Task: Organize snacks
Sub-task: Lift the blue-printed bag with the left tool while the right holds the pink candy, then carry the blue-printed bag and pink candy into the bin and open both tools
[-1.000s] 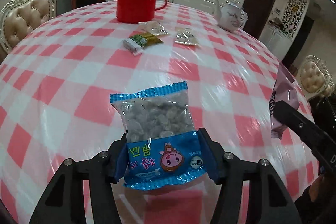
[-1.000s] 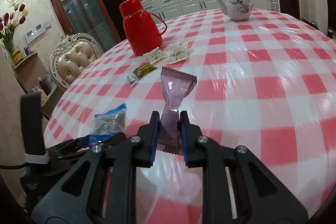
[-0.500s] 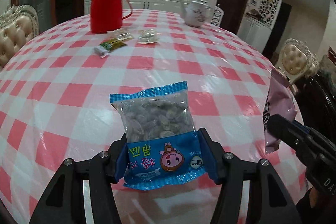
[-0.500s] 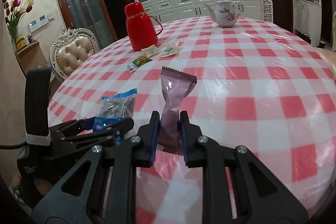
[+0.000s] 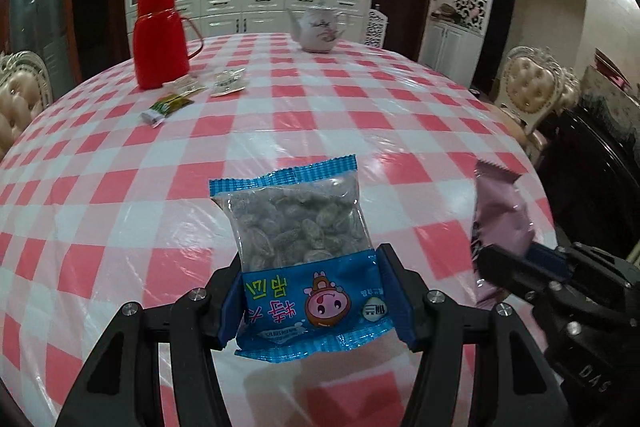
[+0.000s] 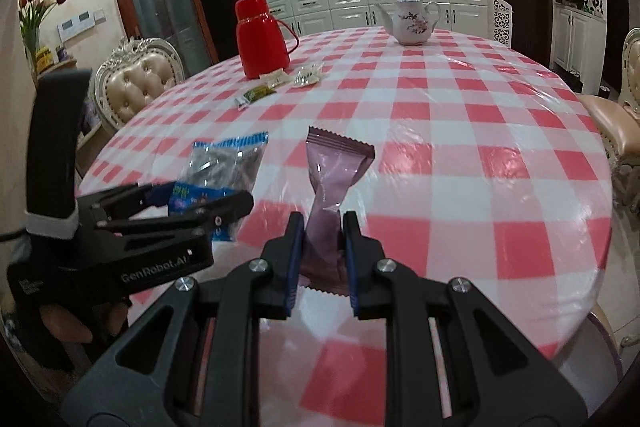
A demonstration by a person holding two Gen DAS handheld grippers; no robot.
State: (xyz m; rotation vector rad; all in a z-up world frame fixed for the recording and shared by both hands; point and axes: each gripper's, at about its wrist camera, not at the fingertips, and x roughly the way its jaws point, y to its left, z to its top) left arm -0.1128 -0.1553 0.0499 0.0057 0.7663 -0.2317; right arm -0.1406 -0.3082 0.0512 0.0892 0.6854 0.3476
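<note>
**Two snack packets held above the checked table, one in each gripper**

You hold the blue snack packet [image 5: 304,259] in your left gripper [image 5: 310,297], its blue pads [image 5: 390,297] pressing the printed lower half from both sides, so the jaws stand about a packet's width apart and are clamped on it. The clear window of the packet, showing dark grey pieces, rises upright above the fingers, and the print reads upside down to the left wrist camera. In your right gripper [image 6: 322,253] you hold the pink snack packet [image 6: 334,173], pinched at its narrow waist between two nearly closed jaws; its serrated top edge fans out above them and its lower end hangs below. Both packets are lifted off the red-and-white checked tablecloth [image 6: 460,131], over its near edge, with the left gripper [image 6: 192,211] just beside the right one and the blue snack packet [image 6: 224,167] to the left of the pink one. From the left wrist view, the pink snack packet [image 5: 500,215] shows at the right, gripped by the right gripper [image 5: 516,263].

Well apart, on the far side of the table, three small packets lie flat: a green one [image 5: 168,105] nearest you, and two pale ones [image 5: 230,83] just beside the red thermos [image 5: 160,39]. A white floral teapot [image 6: 412,21] stands near the far edge, and cream upholstered chairs [image 6: 136,83] ring the table.
</note>
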